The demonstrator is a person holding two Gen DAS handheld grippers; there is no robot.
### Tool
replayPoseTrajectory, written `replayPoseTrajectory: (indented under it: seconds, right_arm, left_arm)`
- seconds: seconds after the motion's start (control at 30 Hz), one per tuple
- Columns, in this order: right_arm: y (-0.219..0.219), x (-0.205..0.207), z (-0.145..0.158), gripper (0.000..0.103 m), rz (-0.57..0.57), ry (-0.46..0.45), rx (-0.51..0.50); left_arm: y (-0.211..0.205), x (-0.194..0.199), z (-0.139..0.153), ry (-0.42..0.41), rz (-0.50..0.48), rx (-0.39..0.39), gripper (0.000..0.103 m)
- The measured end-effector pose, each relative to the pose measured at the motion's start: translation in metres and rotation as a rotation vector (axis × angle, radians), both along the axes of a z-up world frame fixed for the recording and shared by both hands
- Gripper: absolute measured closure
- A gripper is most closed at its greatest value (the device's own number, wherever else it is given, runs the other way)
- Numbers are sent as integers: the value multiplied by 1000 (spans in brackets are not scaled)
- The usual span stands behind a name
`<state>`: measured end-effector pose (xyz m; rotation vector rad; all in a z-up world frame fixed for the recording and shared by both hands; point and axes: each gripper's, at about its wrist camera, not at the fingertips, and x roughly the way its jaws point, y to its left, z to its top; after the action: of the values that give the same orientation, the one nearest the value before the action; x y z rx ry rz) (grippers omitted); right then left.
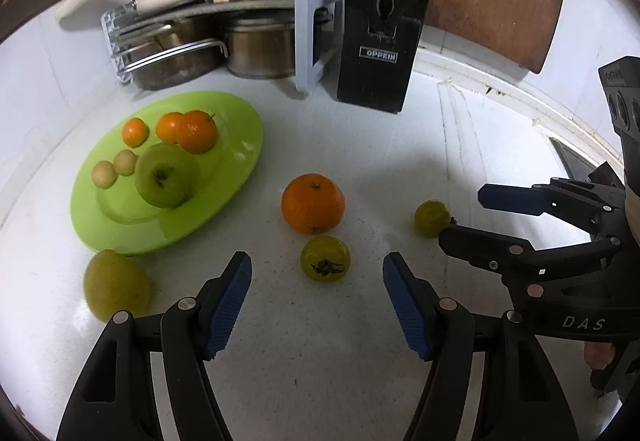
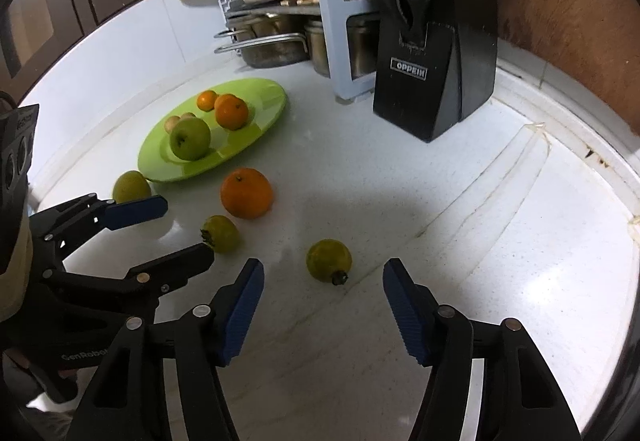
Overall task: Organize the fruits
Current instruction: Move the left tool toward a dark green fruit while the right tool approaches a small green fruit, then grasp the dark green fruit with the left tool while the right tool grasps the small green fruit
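Left gripper (image 1: 316, 301) and right gripper (image 2: 323, 305): both open, empty, each above a green fruit on the counter (image 1: 460, 161).

Four loose fruits on the white counter, all apart from each other. Large orange (image 1: 313, 203) straight ahead of the left gripper (image 1: 317, 301), stem spot up. Small yellow-green persimmon (image 1: 325, 259) nearer, just ahead of the left gripper's open jaws, dry calyx facing it. Second green persimmon (image 2: 329, 261) just ahead of the right gripper (image 2: 323, 307), between its open fingertips' line, calyx pointing down toward it. Yellow-green pear-like fruit (image 1: 116, 285) left of the left gripper, beside the plate rim. Green plate (image 1: 240, 145) further ahead and left, holding a green apple (image 1: 166, 175), three small oranges (image 1: 196, 131) and two pale small fruits (image 1: 114, 169).
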<state>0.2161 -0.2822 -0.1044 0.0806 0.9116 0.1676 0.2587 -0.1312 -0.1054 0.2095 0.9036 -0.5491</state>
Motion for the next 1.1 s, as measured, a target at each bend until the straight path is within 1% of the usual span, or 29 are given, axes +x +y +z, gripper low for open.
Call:
replayPoseTrajectory:
  seconds: [0.07, 0.17, 0.23, 0.43, 0.57, 0.63, 0.77, 0.83, 0.9, 1.1]
  right_arm:
    - [0, 4, -5, 44, -1, 14, 6]
    - [-1, 8, -12, 48, 2, 30, 18]
    - [0, 11, -14, 49, 3, 32, 15]
    - [1, 18, -20, 55, 4, 44, 11]
    - [2, 22, -24, 57, 6, 49, 19]
    - [2, 23, -25, 61, 7, 54, 23]
    - [3, 24, -26, 65, 14, 50, 11]
    - [3, 24, -26, 71, 18, 52, 15]
    - [4, 24, -26, 73, 21, 51, 15]
    - [6, 19, -23, 73, 27, 46, 17]
  left_arm:
    - [-2, 3, -4, 6, 1, 3, 37]
    - [-6, 8, -9, 19, 1, 8, 41]
    - [-8, 12, -13, 30, 3, 10, 42]
    - [-12, 19, -20, 57, 4, 10, 53]
    - [-12, 22, -23, 68, 1, 8, 62]
    - [-12, 22, -23, 71, -2, 5, 62]
    - [-14, 22, -23, 69, -12, 8, 72]
    - [-15, 22, -23, 72, -17, 5, 73]
    - [-15, 21, -23, 71, -14, 4, 73]
    - [-14, 18, -18, 65, -9, -3, 73]
